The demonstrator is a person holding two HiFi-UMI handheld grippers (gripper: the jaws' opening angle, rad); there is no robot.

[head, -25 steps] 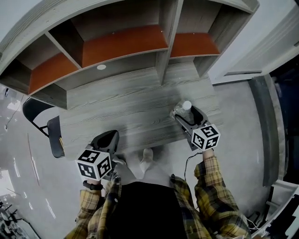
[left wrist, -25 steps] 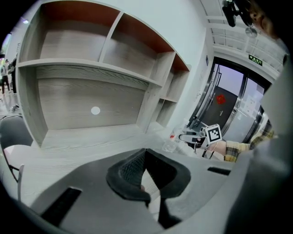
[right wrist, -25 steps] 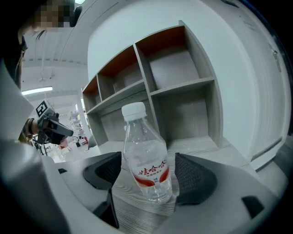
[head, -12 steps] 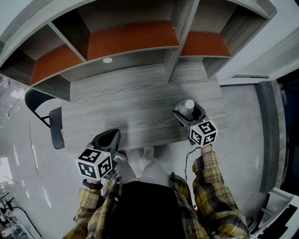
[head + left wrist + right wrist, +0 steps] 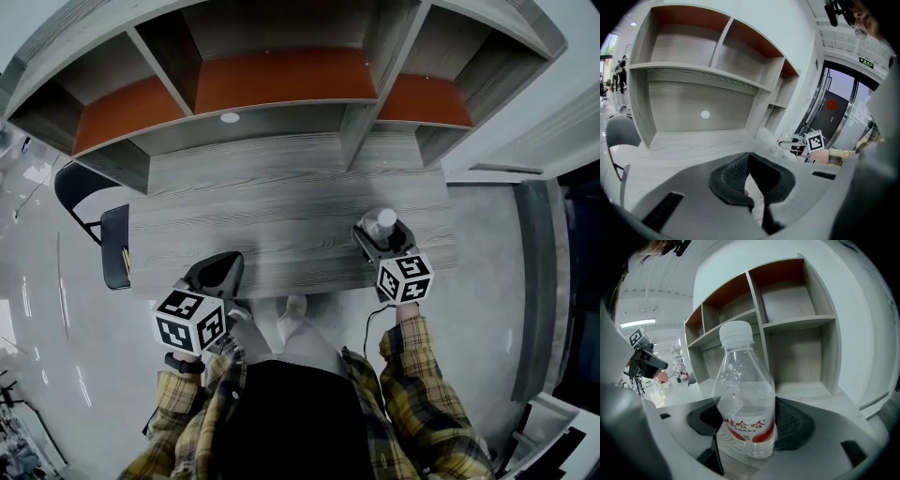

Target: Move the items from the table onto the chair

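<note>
One shelf unit (image 5: 281,84), grey with orange backs, at the rear of the desk (image 5: 272,220), which carries a single item. One chair (image 5: 114,248), black, off the desk's left end and well apart from the item at the right end. That makes a long carry, so a weak hold has time to fail. The left tongs (image 5: 223,264) are shut tight on nothing and hang over the desk's near edge, no help if the load slips. The right tongs (image 5: 383,234) have jaws wide and just begun closing, with the item standing between them and the pads not seen to press. One water bottle (image 5: 745,394), clear, white cap, red label, water in its lower part, upright on the desk near the right end. Likely faults, by my judgement: the jaws meet the smooth round wall off-centre and push the bottle over or squeeze it out forward. Or they catch it low, and the tall body tips in the grip once lifted, the shifting water making it worse. Against a second ago, the shelves and desk sit differently in the head view, which looks like the head turning only. The left tongs are where they were. The right tongs have moved slightly further round the bottle, jaws a little narrower. The bottle is unmoved, upright on the same spot.
</note>
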